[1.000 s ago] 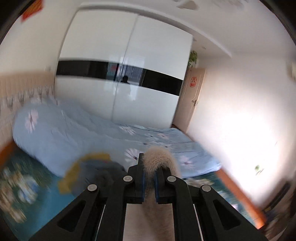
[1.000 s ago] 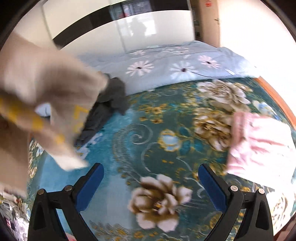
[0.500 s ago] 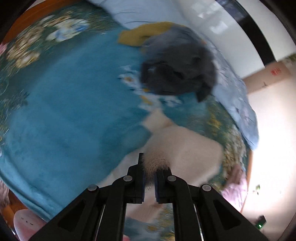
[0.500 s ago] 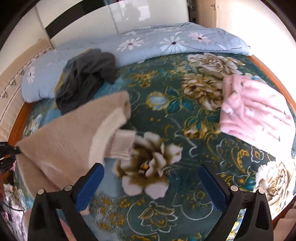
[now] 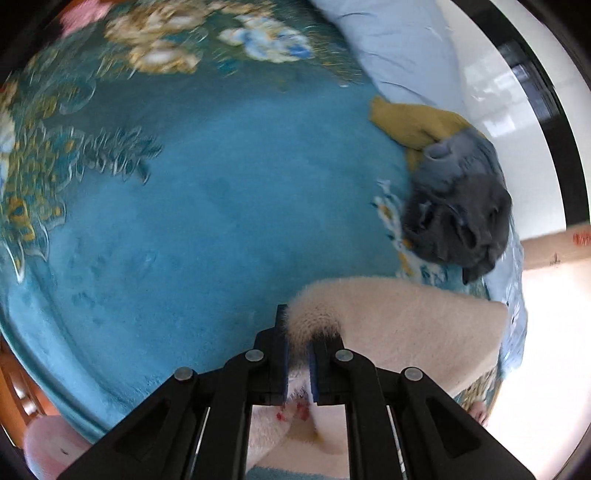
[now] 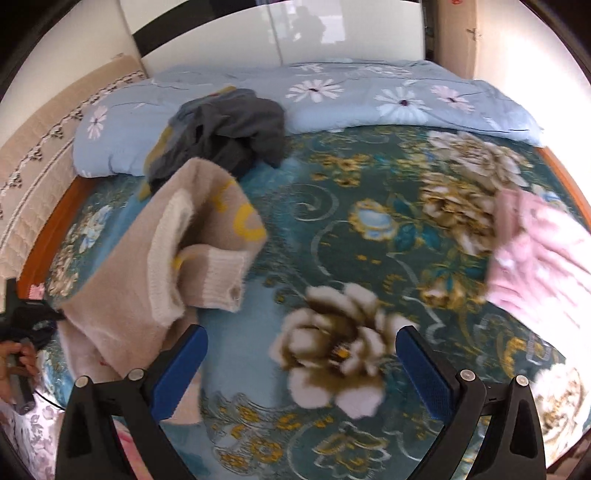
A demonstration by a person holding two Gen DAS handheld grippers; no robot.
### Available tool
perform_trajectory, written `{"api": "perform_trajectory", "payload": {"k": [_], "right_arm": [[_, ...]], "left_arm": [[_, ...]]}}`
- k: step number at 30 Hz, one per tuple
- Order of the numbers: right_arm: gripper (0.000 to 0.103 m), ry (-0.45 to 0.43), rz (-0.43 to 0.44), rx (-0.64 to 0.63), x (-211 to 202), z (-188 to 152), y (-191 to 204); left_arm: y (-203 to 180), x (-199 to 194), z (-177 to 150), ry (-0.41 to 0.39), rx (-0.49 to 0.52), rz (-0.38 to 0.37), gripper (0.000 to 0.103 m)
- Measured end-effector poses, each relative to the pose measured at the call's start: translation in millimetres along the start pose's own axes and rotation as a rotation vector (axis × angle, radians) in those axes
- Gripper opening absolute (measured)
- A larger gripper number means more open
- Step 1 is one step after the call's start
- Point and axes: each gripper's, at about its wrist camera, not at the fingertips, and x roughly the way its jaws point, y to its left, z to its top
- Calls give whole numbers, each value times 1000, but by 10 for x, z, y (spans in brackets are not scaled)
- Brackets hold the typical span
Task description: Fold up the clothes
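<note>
A beige fuzzy sweater [image 6: 122,280] with a white collar and yellow letters lies crumpled on the left of the teal floral bedspread [image 6: 332,229]. My left gripper [image 5: 299,354] is shut on a fold of the sweater [image 5: 399,317] at its left edge. My right gripper [image 6: 301,369] is open and empty, low over the front of the bed, to the right of the sweater.
A dark grey garment [image 6: 229,129] on a mustard one [image 5: 410,122] lies behind the sweater against a light blue floral duvet [image 6: 369,96]. A folded pink garment [image 6: 543,266] sits at the right. Wooden bed frame [image 6: 55,221] at left, white wardrobe [image 6: 295,33] behind.
The sweater came down from the air and now lies on the bedspread. My left gripper swung down with it, still clamped. My right gripper stayed open.
</note>
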Motion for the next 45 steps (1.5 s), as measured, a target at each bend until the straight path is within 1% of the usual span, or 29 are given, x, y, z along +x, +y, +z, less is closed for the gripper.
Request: {"api": "perform_trajectory", "payload": {"k": [3, 4, 5, 7, 9, 10, 12, 14, 17, 19, 21, 23, 25, 27, 29, 31, 32, 33, 34, 35, 37, 39, 40, 41, 42, 45], "right_arm": [[103, 25, 86, 24, 202, 64, 131], [103, 35, 116, 34, 272, 91, 175], [103, 38, 149, 43, 341, 131, 224], [103, 42, 207, 59, 458, 185, 308], [103, 36, 288, 108, 607, 334, 401], [103, 38, 313, 141, 677, 410, 425], [103, 44, 347, 199, 820, 570, 466], [103, 57, 375, 231, 965, 743, 508], [102, 81, 407, 266, 1185, 972, 568], [97, 102, 431, 284, 1331, 1094, 636], [89, 122, 450, 293, 1410, 1181, 712], [85, 145, 470, 289, 1525, 1284, 848], [76, 171, 479, 279, 1605, 1331, 954], [54, 201, 467, 269, 1709, 1369, 1065], [48, 238, 468, 260, 1812, 1380, 1144], [45, 274, 469, 252, 1916, 1392, 1224], [41, 292, 474, 253, 1959, 1384, 1250], [33, 310, 479, 255, 2002, 1376, 1275], [27, 315, 485, 257, 2019, 1365, 1295], [19, 312, 491, 257, 2024, 1357, 1307], [18, 308, 504, 250, 2017, 1337, 1314], [17, 305, 510, 235, 1982, 1331, 1309], [17, 304, 513, 228, 1965, 1328, 1307], [16, 303, 516, 224, 1945, 1330, 1302], [16, 302, 521, 222, 1921, 1331, 1295], [15, 289, 550, 220, 1807, 1318, 1264]], "left_arm": [[154, -1, -4, 26, -85, -48, 14], [156, -1, -23, 29, -102, -63, 17], [163, -11, -42, 33, -117, -70, 26], [219, -74, -107, 32, -164, -83, 37], [294, -144, -183, 15, -225, -132, 42], [322, -179, -222, 4, -254, -157, 49], [345, -245, -302, -19, -292, -204, 52], [334, -300, -411, -34, -306, -254, 55], [234, -206, -600, 0, -297, -257, 61], [158, -23, -717, 47, -303, -241, 62], [102, 164, -800, 82, -332, -235, 63], [43, 322, -867, 103, -366, -239, 63], [-29, 441, -916, 107, -378, -228, 67], [-60, 497, -949, 112, -377, -185, 69], [-67, 574, -993, 124, -393, -153, 70], [-67, 668, -1047, 144, -421, -140, 71], [-59, 725, -1090, 164, -445, -154, 71], [-68, 782, -1125, 184, -460, -163, 71], [-102, 815, -1140, 189, -452, -155, 71], [-129, 809, -1141, 171, -436, -142, 70], [-147, 811, -1138, 152, -441, -144, 69], [-170, 820, -1123, 146, -438, -143, 51], [-203, 812, -1100, 140, -411, -131, 37], [-236, 804, -1077, 134, -383, -119, 27], [-270, 769, -1053, 119, -350, -105, 20], [-325, 565, -978, 56, -287, -97, 18]]}}
